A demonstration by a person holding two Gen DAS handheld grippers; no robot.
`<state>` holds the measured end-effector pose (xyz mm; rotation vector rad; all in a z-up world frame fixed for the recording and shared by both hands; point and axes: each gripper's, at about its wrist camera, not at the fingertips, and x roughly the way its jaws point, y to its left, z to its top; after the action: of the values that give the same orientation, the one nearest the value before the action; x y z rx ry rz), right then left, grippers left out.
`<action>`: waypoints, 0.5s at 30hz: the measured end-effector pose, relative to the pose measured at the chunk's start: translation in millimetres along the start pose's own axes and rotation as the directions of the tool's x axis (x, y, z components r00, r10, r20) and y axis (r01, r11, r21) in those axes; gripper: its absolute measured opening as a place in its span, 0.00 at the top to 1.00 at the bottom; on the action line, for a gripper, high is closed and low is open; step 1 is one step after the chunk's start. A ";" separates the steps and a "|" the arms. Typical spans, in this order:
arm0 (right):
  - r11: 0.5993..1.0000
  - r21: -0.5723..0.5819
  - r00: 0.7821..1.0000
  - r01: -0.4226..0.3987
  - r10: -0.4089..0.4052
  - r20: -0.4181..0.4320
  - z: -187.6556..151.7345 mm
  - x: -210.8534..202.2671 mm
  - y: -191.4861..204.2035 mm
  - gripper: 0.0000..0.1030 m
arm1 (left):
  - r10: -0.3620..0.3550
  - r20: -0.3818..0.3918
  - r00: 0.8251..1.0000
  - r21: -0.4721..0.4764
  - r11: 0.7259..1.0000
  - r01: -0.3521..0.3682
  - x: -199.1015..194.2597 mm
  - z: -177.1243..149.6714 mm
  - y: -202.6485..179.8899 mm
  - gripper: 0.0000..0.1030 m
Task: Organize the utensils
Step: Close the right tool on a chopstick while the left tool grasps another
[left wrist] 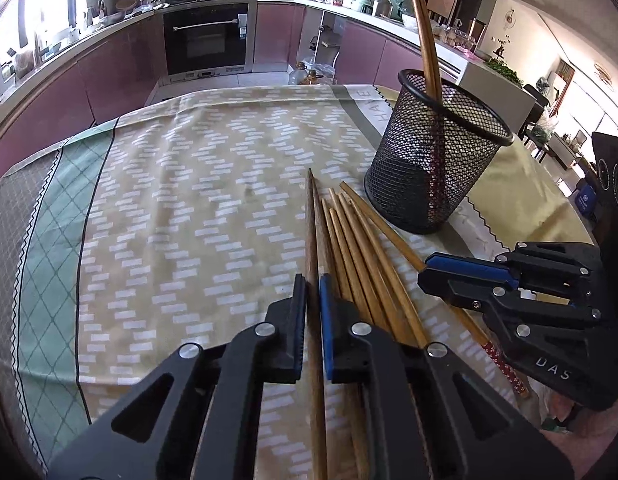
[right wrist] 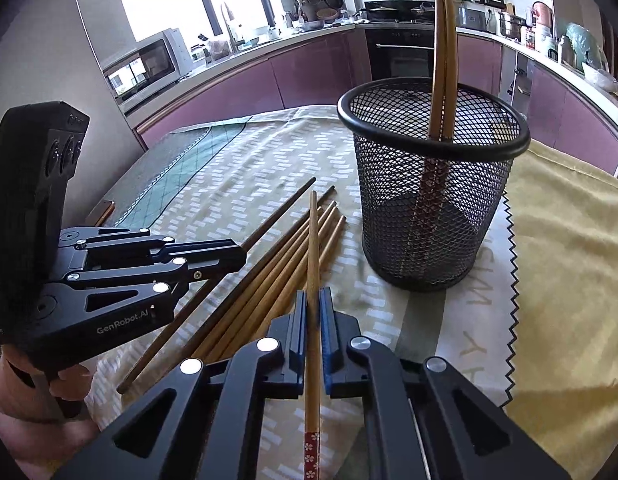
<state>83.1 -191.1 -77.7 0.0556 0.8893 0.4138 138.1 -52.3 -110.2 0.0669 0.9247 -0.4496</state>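
Two tools are each clenching one chopstick: left tool (left wrist: 312,300) a dark chopstick (left wrist: 313,240), right tool (right wrist: 313,312) a light chopstick (right wrist: 312,248), near the mesh holder (right wrist: 429,200) on the desk (left wrist: 189,200). Lifting could be dragging neighbouring chopsticks (left wrist: 361,256) or tipping the holder.

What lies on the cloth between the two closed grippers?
A loose bundle of light bamboo chopsticks lies side by side on the tablecloth between the left gripper and the right gripper, clearest in the right wrist view.

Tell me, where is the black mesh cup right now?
The black mesh cup stands upright on the tablecloth, right of the loose chopsticks in both views, with two chopsticks already inside.
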 end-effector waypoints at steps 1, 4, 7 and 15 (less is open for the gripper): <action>1.000 -0.003 1.000 -0.003 0.003 0.007 0.1 -2.9 0.8 0.95 | -0.007 0.008 1.000 -0.001 1.000 0.007 -4.7 0.1 0.3 0.93; 1.000 -0.007 0.999 -0.028 0.028 0.033 1.3 -12.7 2.4 0.95 | -0.025 0.038 0.999 0.001 1.000 0.025 -21.2 1.2 0.5 0.93; 0.999 -0.016 0.997 -0.047 0.048 0.062 3.8 -24.1 4.2 0.94 | -0.051 0.069 0.996 0.005 0.999 0.051 -39.1 3.1 -0.3 0.93; 0.997 -0.021 0.986 -0.081 0.083 0.144 6.3 -53.9 1.6 0.95 | -0.136 0.156 0.978 0.027 0.991 0.134 -87.3 7.9 -6.1 0.93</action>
<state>57.4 -209.0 -33.4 0.1076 0.7427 0.4869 96.5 -29.6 -36.2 -0.0172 0.7724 -0.5801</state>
